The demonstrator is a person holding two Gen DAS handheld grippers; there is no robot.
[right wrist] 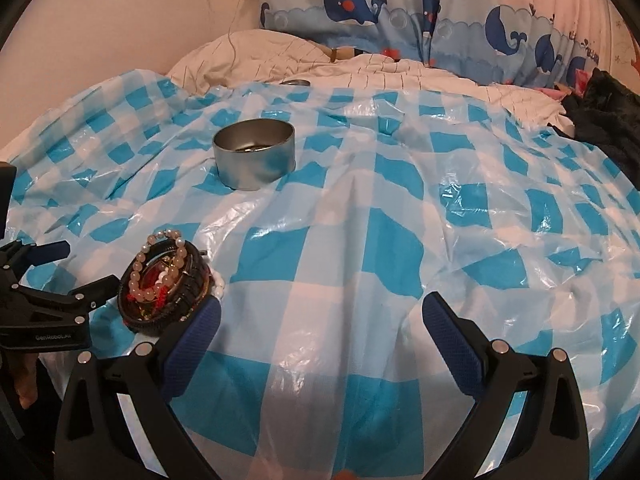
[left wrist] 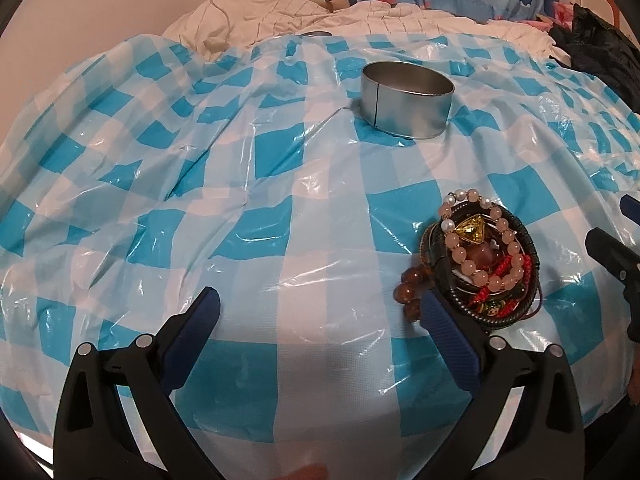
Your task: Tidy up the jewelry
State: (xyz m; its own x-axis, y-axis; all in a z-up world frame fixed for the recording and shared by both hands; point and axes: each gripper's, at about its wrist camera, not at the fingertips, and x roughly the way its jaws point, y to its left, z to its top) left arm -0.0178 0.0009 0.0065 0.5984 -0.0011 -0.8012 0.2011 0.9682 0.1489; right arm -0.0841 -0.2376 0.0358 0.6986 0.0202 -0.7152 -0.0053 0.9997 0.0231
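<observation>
A pile of jewelry [left wrist: 482, 258] lies on the blue-and-white checked plastic sheet: a pink bead bracelet, a dark bangle, red cord, a gold triangular piece and brown beads. It also shows in the right wrist view [right wrist: 164, 280]. A round metal tin [left wrist: 408, 98], open on top, stands farther back; in the right wrist view the tin [right wrist: 255, 153] holds something small. My left gripper [left wrist: 320, 316] is open and empty, its right finger just beside the pile. My right gripper [right wrist: 320, 316] is open and empty, its left finger next to the pile.
The checked sheet [right wrist: 360, 208] covers a bed. White bedding [right wrist: 280, 56] and whale-print curtains [right wrist: 400, 4] lie behind. Dark cloth [right wrist: 608, 112] sits at the far right. A small metal lid [right wrist: 295, 83] lies at the sheet's back edge.
</observation>
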